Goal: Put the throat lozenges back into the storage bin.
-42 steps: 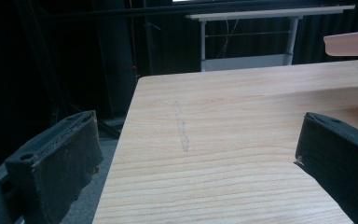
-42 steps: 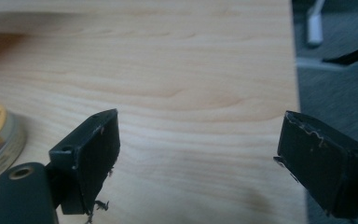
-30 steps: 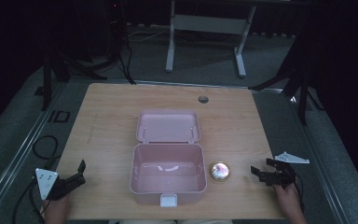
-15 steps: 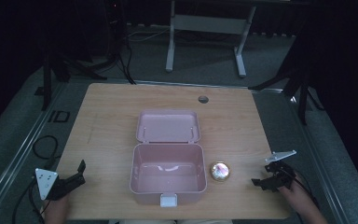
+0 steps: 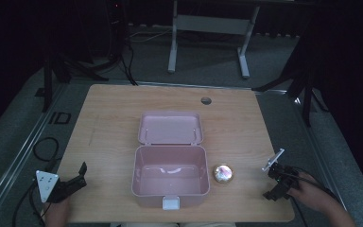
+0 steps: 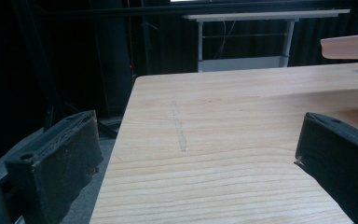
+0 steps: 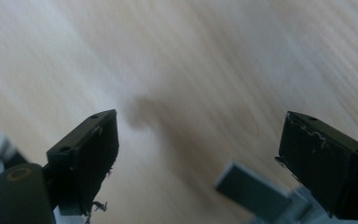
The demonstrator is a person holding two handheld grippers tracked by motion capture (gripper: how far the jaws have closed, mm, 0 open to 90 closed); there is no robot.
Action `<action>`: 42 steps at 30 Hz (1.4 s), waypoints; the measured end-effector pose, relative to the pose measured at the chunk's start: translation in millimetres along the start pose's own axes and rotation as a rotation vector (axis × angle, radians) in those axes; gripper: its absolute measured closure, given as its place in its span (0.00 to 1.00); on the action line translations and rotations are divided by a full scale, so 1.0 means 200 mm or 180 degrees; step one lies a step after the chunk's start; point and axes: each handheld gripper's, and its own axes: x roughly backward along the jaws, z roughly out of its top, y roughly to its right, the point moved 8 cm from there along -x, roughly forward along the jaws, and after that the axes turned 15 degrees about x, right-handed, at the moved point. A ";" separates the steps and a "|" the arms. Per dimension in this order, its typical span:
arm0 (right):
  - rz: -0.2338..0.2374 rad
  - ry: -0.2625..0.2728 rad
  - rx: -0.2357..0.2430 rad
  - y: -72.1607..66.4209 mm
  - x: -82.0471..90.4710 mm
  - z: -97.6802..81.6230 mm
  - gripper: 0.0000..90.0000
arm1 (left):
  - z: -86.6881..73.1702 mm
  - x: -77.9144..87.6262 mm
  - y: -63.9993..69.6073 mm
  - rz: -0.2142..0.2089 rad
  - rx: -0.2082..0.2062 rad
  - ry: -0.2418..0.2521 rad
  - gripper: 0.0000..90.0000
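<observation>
pink box point(image 5: 169, 176) mid-table, lid open; left gripper point(image 5: 78, 176), right gripper point(image 5: 278, 183) fingers spread, empty, near edges.

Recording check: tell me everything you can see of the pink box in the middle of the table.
The pink box looks like smooth plastic, rectangular with rounded corners. It stands open: its lid is folded back flat on the far side, joined along the rear edge. A pale latch sticks out at the front rim. The inside looks empty, with a glare on the floor. It rests on the wooden table; a small round shiny thing lies just to its right, apart from it. Neither gripper touches it.
</observation>
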 end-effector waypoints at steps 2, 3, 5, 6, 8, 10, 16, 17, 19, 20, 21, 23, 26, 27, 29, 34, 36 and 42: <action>0.0099 -0.0237 0.0090 -0.02 0.01 -0.01 0.13 | 0.00 0.00 0.00 -0.0001 -0.0001 -0.0001 0.01; 0.0125 -0.0353 0.0148 -0.02 0.01 -0.01 0.13 | 0.00 0.00 0.00 -0.0001 -0.0002 -0.0001 0.01; 0.0173 -0.0482 0.0201 -0.03 0.02 0.00 0.13 | 0.00 0.00 0.00 -0.0004 -0.0002 -0.0002 0.01; 0.0191 -0.0533 0.0206 -0.03 0.03 0.00 0.13 | 0.00 0.00 0.00 -0.0005 -0.0004 0.0001 0.01; 0.0185 -0.0602 0.0265 -0.02 0.04 0.01 0.15 | 0.00 0.00 0.00 -0.0013 0.0002 -0.0011 0.01; 0.0228 -0.0650 0.0304 -0.03 0.04 0.03 0.15 | 0.00 0.00 0.00 -0.0015 -0.0001 -0.0016 0.01; 0.0249 -0.0664 0.0414 -0.04 0.05 0.11 0.15 | 0.00 0.00 0.00 -0.0017 0.0001 -0.0012 0.01; 0.0246 -0.0654 0.0422 -0.04 0.06 0.12 0.15 | 0.00 0.00 0.00 -0.0017 -0.0001 -0.0012 0.01; 0.0259 -0.0665 0.0450 -0.05 0.06 0.14 0.15 | 0.00 0.00 0.00 -0.0018 -0.0003 -0.0010 0.01; 0.0253 -0.0670 0.0481 -0.05 0.05 0.15 0.14 | 0.00 0.00 0.00 -0.0017 -0.0004 -0.0011 0.01; 0.0250 -0.0672 0.0487 -0.05 0.06 0.16 0.14 | 0.00 0.00 0.00 -0.0016 -0.0005 -0.0012 0.01; 0.0245 -0.0636 0.0519 -0.05 0.06 0.19 0.14 | 0.00 0.00 0.00 -0.0015 -0.0007 -0.0013 0.01; 0.0165 -0.0598 0.0614 -0.05 0.06 0.23 0.15 | 0.00 0.00 0.00 -0.0018 -0.0001 -0.0011 0.01; 0.0163 -0.0590 0.0628 -0.05 0.06 0.24 0.15 | 0.00 0.00 0.00 -0.0020 -0.0003 -0.0014 0.01; 0.0181 -0.0583 0.0656 -0.05 0.06 0.26 0.15 | 0.00 0.00 0.00 -0.0022 -0.0004 -0.0011 0.01; 0.0179 -0.0559 0.0692 -0.06 0.06 0.33 0.15 | 0.00 0.00 0.00 -0.0030 -0.0006 -0.0023 0.01; 0.0178 -0.0544 0.0735 -0.06 0.05 0.36 0.15 | 0.00 0.00 0.00 -0.0033 -0.0004 -0.0022 0.01; 0.0138 -0.0521 0.0885 -0.07 0.04 0.46 0.15 | 0.00 0.00 0.00 -0.0038 -0.0008 -0.0024 0.01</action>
